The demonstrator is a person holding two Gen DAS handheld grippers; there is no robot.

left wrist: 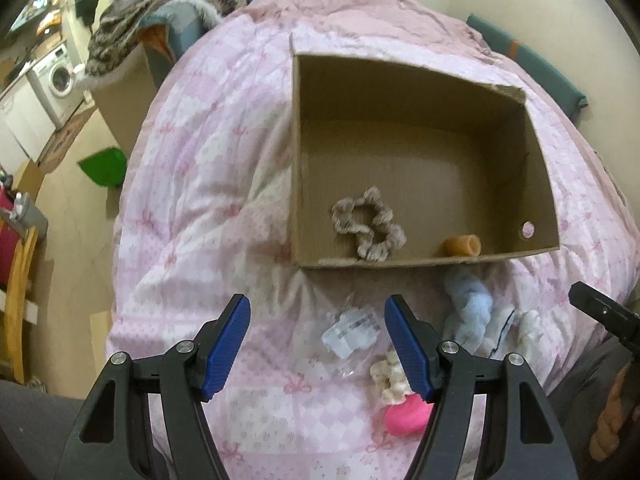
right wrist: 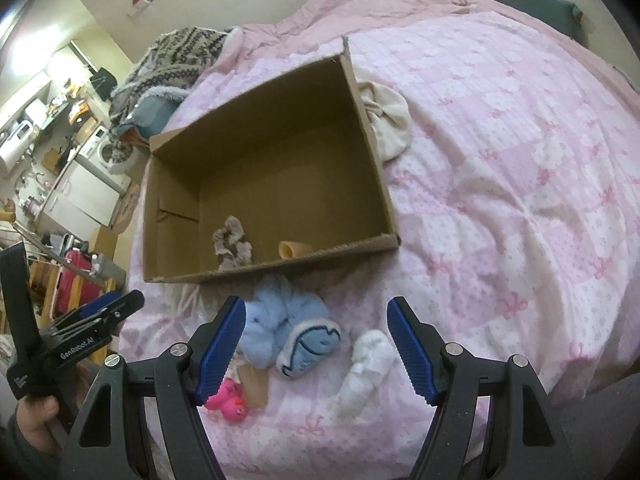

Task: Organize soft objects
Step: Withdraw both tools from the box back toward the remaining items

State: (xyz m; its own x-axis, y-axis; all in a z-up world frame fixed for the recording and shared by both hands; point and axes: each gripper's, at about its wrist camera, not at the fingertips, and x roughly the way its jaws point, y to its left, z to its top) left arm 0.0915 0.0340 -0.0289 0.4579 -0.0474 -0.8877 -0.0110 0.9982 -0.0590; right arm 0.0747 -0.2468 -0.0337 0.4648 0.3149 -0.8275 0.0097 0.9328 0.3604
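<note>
An open cardboard box [left wrist: 536,168] [right wrist: 372,148] lies on the pink quilt, holding a beige scrunchie [left wrist: 368,224] [right wrist: 233,242] and a small tan tube [left wrist: 462,245] [right wrist: 292,249]. In front of it lie a blue plush [left wrist: 468,306] [right wrist: 288,332], a white sock [right wrist: 366,368] [left wrist: 528,326], a pink rubber duck [left wrist: 404,416] [right wrist: 230,400], a cream scrunchie [left wrist: 390,380] and a clear plastic packet [left wrist: 350,330]. My left gripper [left wrist: 318,344] hangs open over the packet. My right gripper [right wrist: 316,344] hangs open over the blue plush and the sock. Neither holds anything.
A cream cloth bundle [right wrist: 390,124] lies against the box's right wall. A patterned fleece blanket [left wrist: 172,4] [right wrist: 176,64] is heaped at the bed's far left. A teal cushion [left wrist: 532,64] lies at the far right. A green item [left wrist: 105,168] and a chair [left wrist: 16,280] stand on the floor to the left.
</note>
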